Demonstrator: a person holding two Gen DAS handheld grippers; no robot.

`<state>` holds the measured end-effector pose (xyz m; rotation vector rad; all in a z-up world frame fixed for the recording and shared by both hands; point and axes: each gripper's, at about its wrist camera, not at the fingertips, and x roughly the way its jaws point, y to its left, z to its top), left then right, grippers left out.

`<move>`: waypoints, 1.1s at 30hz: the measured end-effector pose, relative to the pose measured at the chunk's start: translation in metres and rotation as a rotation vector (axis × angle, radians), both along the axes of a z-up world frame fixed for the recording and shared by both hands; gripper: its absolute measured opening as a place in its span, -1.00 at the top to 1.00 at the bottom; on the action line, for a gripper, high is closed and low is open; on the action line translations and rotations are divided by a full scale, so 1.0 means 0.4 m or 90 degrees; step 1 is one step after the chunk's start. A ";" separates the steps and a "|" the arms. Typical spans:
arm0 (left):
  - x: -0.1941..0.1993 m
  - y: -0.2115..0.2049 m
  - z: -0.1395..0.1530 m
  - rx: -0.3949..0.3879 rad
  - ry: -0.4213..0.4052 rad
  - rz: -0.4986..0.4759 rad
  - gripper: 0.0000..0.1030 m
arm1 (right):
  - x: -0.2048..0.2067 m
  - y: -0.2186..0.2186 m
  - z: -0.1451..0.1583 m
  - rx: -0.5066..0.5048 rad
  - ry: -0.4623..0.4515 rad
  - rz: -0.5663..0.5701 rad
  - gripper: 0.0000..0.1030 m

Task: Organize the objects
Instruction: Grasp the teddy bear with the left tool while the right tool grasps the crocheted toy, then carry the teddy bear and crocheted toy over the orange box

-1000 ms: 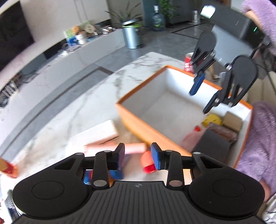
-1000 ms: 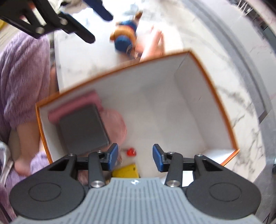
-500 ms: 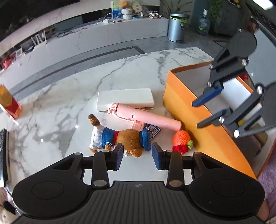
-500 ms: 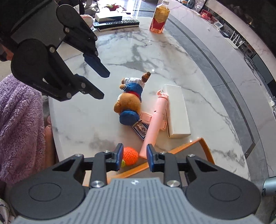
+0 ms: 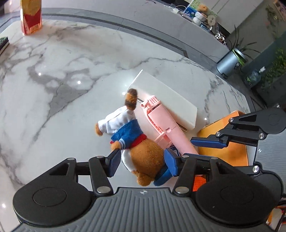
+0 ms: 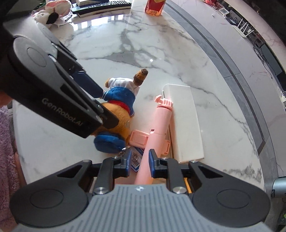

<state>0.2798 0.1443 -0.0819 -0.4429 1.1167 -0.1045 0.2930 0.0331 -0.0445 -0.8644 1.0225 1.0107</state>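
A brown teddy bear (image 5: 143, 153) in a blue and white sailor suit lies on the marble table. My left gripper (image 5: 143, 163) straddles its body; the jaws are opening and the pads do not press on it. In the right wrist view, the left gripper (image 6: 107, 108) hangs over the bear (image 6: 121, 96). A pink selfie stick (image 6: 160, 123) lies against a white box (image 6: 184, 121). My right gripper (image 6: 140, 164) is closing around the stick's lower end, with a gap still at one pad. The right gripper (image 5: 194, 149) also shows beside the orange bin (image 5: 227, 151).
A blue card (image 6: 135, 160) lies under the stick, and an orange knitted ball (image 5: 200, 182) rests by the bin wall. A red carton (image 5: 31, 16) stands at the far table edge. A keyboard (image 6: 103, 5) and a pink plush (image 6: 53, 10) sit far off. A purple sleeve (image 6: 7, 142) is close on the left.
Both grippers left the orange bin and came down to the table. The left one rolled and widened over the bear. The right one narrowed around the pink stick.
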 end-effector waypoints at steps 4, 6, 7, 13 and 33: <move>0.016 0.016 -0.049 -0.055 0.037 0.032 -0.35 | -0.006 0.018 -0.029 -0.001 0.019 0.014 0.59; 0.022 0.015 -0.061 -0.065 0.037 0.035 -0.38 | -0.014 0.024 -0.039 0.000 0.021 0.021 0.60; 0.024 0.013 -0.064 -0.066 0.036 0.032 -0.38 | -0.018 0.025 -0.043 -0.003 0.018 0.024 0.60; 0.032 -0.016 -0.058 -0.032 0.028 0.001 -0.24 | -0.015 0.007 -0.044 -0.015 0.037 0.022 0.60; -0.146 -0.036 0.063 0.152 -0.062 -0.148 -0.09 | -0.139 -0.035 -0.043 -0.170 0.082 0.112 0.08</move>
